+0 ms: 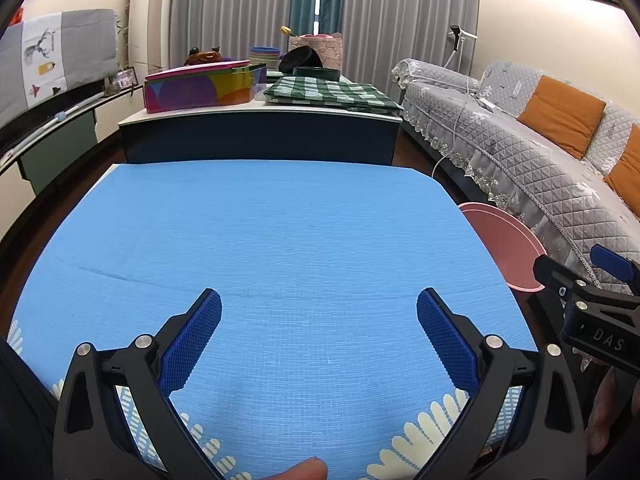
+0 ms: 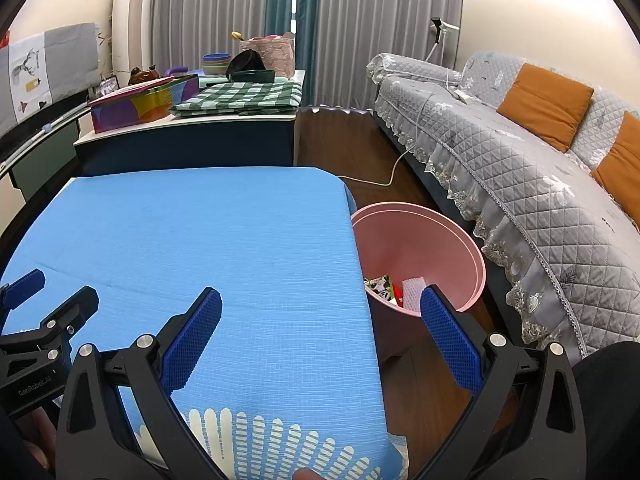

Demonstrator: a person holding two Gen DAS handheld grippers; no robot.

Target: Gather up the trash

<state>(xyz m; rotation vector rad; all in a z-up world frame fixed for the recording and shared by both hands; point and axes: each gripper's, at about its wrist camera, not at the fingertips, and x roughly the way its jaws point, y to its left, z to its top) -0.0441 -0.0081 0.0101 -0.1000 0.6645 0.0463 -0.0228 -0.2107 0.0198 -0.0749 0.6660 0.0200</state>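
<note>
A pink bin (image 2: 472,256) stands on the floor at the right edge of the blue-clothed table (image 2: 200,232). Inside it lie a patterned wrapper (image 2: 378,283), a red scrap and a white foam net (image 2: 412,290). My right gripper (image 2: 320,300) is open above the table's right edge, nothing between its blue pads. My left gripper (image 1: 319,300) is open too, hovering over the bare blue cloth (image 1: 280,240). The bin's rim (image 1: 504,240) shows at the right in the left wrist view. Each gripper appears in the other's view: the right one (image 1: 576,276), the left one (image 2: 48,300).
A grey quilted sofa (image 2: 520,168) with orange cushions runs along the right. A white cable (image 2: 384,176) trails on the wooden floor. Beyond the table stands a low cabinet (image 1: 260,136) holding a colourful box, a green checked cloth and bowls.
</note>
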